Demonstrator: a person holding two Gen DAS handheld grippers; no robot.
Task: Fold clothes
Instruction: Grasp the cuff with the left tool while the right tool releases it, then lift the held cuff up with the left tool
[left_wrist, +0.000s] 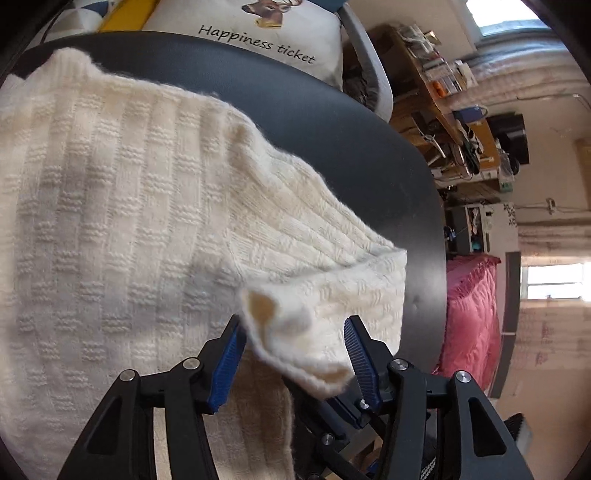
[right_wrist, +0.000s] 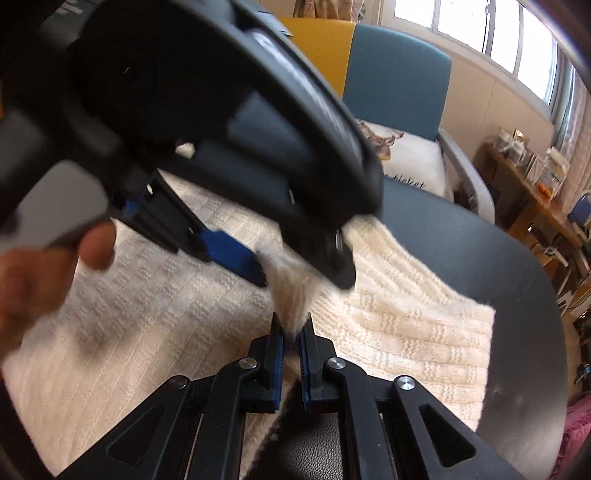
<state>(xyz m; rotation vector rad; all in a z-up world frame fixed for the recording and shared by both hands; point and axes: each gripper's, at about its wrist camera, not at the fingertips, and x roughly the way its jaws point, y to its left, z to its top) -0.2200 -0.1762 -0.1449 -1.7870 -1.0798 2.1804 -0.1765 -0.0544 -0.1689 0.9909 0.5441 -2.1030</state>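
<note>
Cream knit sweater (left_wrist: 122, 206) lies spread on the dark round tabletop (left_wrist: 332, 122), covering most of the half nearer me. I take the sweater body as my landmark throughout.

Left gripper (left_wrist: 295, 354): jaws about half open, straddling a folded cuff or corner of the knit at the sweater's near right edge. The cloth sits between the blue pads (left_wrist: 360, 354), but I see slack on both sides and no pinching. I read this as the cloth lying loose between the jaws, not as a grip.

Right gripper (right_wrist: 291, 332): jaws narrow, nearly closed, pinching a small tuft of the knit. The tuft rises in a taut peak toward the left gripper (right_wrist: 295, 266), which hangs just above it in the right wrist view. Part of a hand (right_wrist: 44, 266) holding that left gripper shows to the left, blurred.

Why held so: both grippers meet on the same bit of fabric at the sweater's near edge. One pinches tight to anchor the cloth, and the other sits looser around it, which suggests to me a hand-over or a regrip before a fold is carried across the body.

Judgement: fold in its early stage; the body is flat and mostly unfolded.

Risk: the thick, stretchy knit may slip from the right gripper's narrow pinch.

Beyond the sweater: a printed cushion (left_wrist: 266, 33) on a chair.
</note>
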